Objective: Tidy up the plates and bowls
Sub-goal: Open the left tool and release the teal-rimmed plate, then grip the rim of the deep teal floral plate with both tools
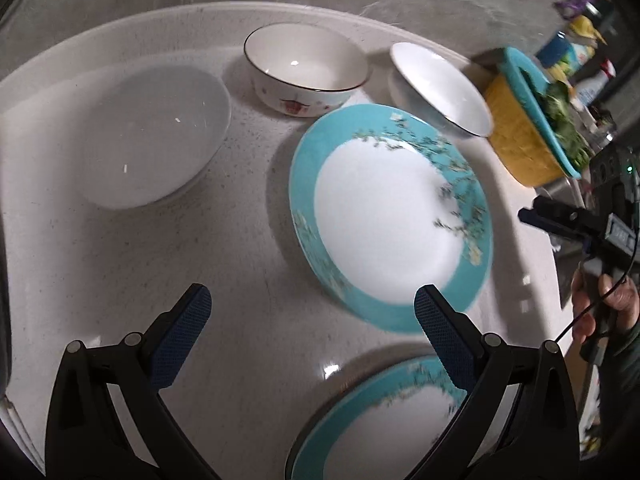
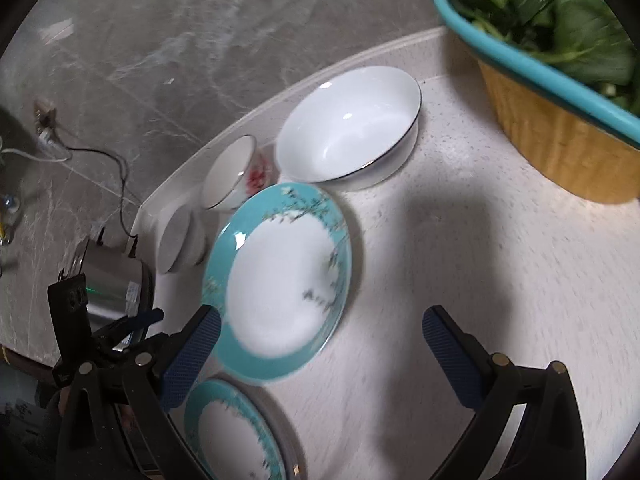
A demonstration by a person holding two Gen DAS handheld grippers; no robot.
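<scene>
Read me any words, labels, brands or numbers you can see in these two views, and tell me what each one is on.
No text can be read in either view.
Bottles behind the basket: printed labels, too blurred to read.
Steel appliance: a small label, too small to read.
Patterned bowl: a red decoration, no lettering that I can make out.
Teal-rimmed plates: floral pattern only.

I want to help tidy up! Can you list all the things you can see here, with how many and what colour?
Plates: two, teal rim, white middle, counter front.
Plain bowls: two, white, back left and right.
Flowered bowl: one, white with red print, back middle.
Basket: one, yellow with teal rim, holding greens, right.
Counter: one, pale speckled.
Metal appliance: one, silver, left edge.
Left gripper: black, blue pads, open.
Right gripper: same, open.
</scene>
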